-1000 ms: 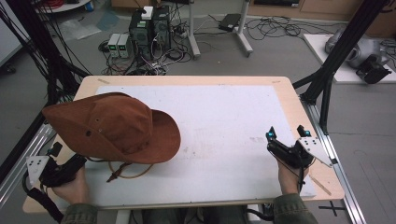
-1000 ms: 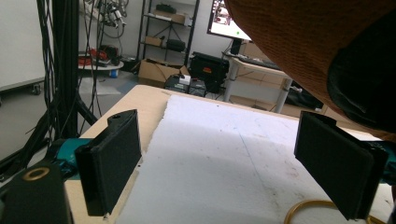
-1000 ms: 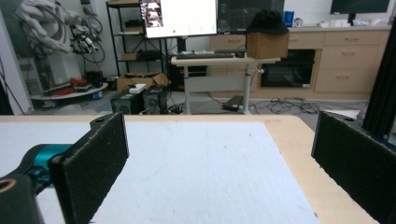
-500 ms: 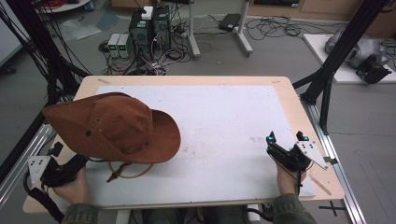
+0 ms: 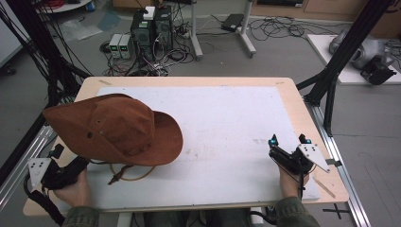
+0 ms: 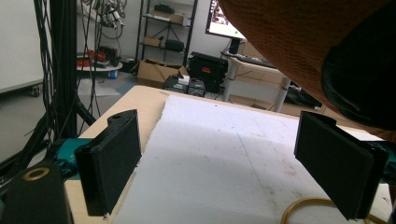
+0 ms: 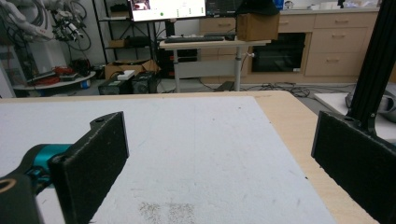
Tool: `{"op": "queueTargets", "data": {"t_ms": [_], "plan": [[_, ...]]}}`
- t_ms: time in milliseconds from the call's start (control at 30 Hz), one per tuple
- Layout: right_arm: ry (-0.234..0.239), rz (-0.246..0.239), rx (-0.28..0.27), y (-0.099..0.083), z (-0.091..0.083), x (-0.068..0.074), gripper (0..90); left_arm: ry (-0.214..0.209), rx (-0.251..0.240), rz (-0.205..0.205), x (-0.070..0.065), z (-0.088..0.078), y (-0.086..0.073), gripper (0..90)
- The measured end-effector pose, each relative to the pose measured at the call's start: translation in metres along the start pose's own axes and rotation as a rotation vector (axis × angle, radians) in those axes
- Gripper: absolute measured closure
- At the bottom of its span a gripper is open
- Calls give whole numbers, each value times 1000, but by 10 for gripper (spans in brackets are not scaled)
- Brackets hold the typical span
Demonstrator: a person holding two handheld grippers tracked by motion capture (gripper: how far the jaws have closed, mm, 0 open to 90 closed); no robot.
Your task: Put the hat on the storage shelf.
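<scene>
Nothing is gripped yet, so your work on the brown hat point(image 5: 113, 130) looks to be at its very start. The hat sits crown-up on the left part of the white mat point(image 5: 227, 118) that covers the wooden table point(image 5: 295, 109), its brim overhanging toward the table's left edge, and its tan chin cord point(image 5: 125, 171) loops out on the mat below the brim.

Your left gripper point(image 5: 56, 165) sits low at the near-left corner, tucked under the hat's near brim. In the left gripper view its jaws stand wide apart with bare mat between them; the hat's underside point(image 6: 299, 42) hangs above the jaw on that view's right, and a curve of the cord point(image 6: 299, 207) lies just inside it. No pad touches fabric or cord as far as you can see.

Your right gripper point(image 5: 289, 142) rests near the table's right edge, well apart from the hat. In the right gripper view its jaws point(image 7: 219, 168) are also spread fully, holding nothing, pointing across empty mat.

What seems left is everything that matters: closing the left jaws on the brim, bringing the right gripper over if you need a second hold, and moving or turning the hat wherever it is meant to go.
</scene>
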State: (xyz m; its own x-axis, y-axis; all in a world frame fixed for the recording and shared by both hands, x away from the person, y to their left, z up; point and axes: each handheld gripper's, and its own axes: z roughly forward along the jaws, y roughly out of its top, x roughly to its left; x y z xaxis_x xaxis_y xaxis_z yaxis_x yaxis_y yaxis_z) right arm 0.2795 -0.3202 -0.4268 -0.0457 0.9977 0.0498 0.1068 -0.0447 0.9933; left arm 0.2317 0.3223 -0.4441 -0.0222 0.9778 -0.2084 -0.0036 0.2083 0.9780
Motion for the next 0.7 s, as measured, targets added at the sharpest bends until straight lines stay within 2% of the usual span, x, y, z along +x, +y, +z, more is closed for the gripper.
{"op": "queueTargets", "data": {"t_ms": [233,533,700], "plan": [[-1,7,2,0,0,-3,32,2,0,4,0,0,0,150],[-2,26,2,1,0,-6,32,-4,2,35,-4,0,0,150],[-7,53,2,1,0,-10,31,-9,3,39,-6,0,0,150]]}}
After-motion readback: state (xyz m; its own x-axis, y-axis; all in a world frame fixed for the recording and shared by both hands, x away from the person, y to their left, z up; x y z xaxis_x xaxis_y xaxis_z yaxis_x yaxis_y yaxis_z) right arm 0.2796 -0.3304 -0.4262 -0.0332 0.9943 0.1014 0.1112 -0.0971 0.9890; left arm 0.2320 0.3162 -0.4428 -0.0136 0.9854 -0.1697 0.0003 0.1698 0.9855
